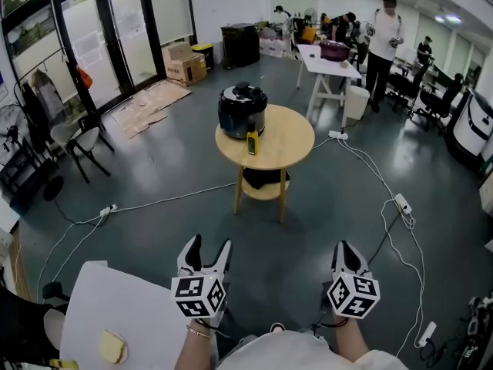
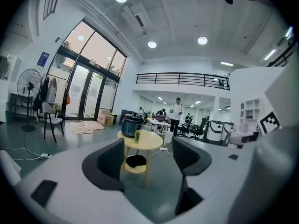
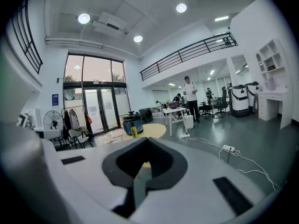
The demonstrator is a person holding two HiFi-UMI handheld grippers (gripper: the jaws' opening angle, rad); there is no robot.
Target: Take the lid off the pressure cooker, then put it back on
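One pressure cooker (image 1: 242,111) stands on the round wooden table (image 1: 296,141), on the far left part of the top, with its dark lid (image 1: 243,93) sitting on it. Just in front of the cooker, near the table's nearer edge, a small yellow thing (image 1: 252,142) stands upright; I cannot tell what it is. On the table's lower shelf lies something dark (image 1: 263,178).

Both grippers are held well short of the table, on the near side of it, pointing toward it and touching nothing. The left gripper (image 1: 209,243) has its jaws apart, and its own view shows only the table and the floor through the gap between them. The right gripper (image 1: 345,247) has its jaws closed together, tip to tip, with nothing caught between.

White cables and a power strip (image 1: 400,204) trail over the grey floor to the right of the table, and another cable (image 1: 166,201) runs off to its left. Beyond the table stands a white desk (image 1: 327,62), and a person (image 1: 383,41) in a white top stands beside that. Left of the table and farther back, flattened cardboard (image 1: 150,102) and boxes (image 1: 185,62) lie before the glass doors (image 1: 115,29).
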